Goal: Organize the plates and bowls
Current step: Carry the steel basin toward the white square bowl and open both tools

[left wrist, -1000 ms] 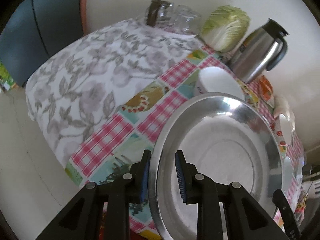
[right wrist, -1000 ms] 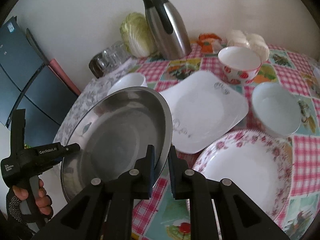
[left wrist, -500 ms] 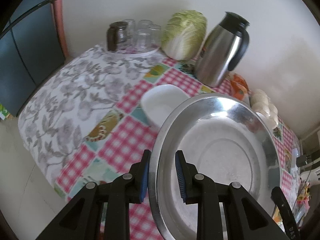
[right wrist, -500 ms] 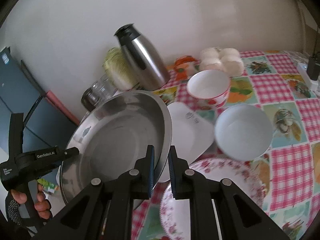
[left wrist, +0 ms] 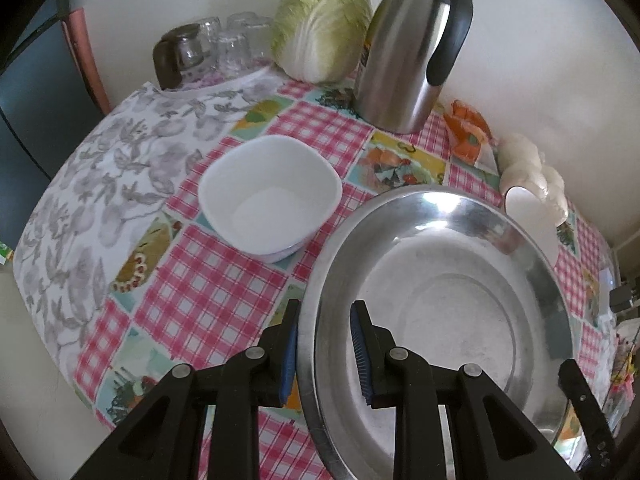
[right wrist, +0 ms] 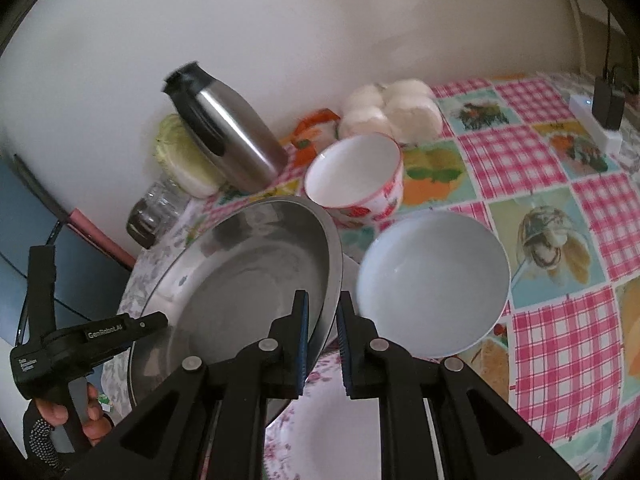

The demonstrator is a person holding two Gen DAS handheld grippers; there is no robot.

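I am holding a large steel plate point(left wrist: 452, 300) above the table point(left wrist: 208, 304) with both tools. My left hand-held gripper point(left wrist: 323, 354) is clamping the plate's near rim, one blue pad under it and one inside the dish. My right hand-held gripper point(right wrist: 322, 340) is pinching the opposite edge of the same plate point(right wrist: 248, 280), its pads pressing on either side of the rim. In the right wrist view I am seeing the left tool's black handle in a gloved hand point(right wrist: 68, 424) at the lower left.

A square white bowl point(left wrist: 270, 196) is sitting on the checked cloth just left of the plate. A round white bowl point(right wrist: 434, 280) is lying beside the plate's right edge, a strawberry-patterned bowl point(right wrist: 356, 178) is standing behind it, and a floral plate point(right wrist: 340, 432) is showing below my right tool. A steel thermos jug point(left wrist: 412, 44), a napa cabbage point(left wrist: 324, 24) and upturned glasses point(left wrist: 224, 48) are standing along the wall.
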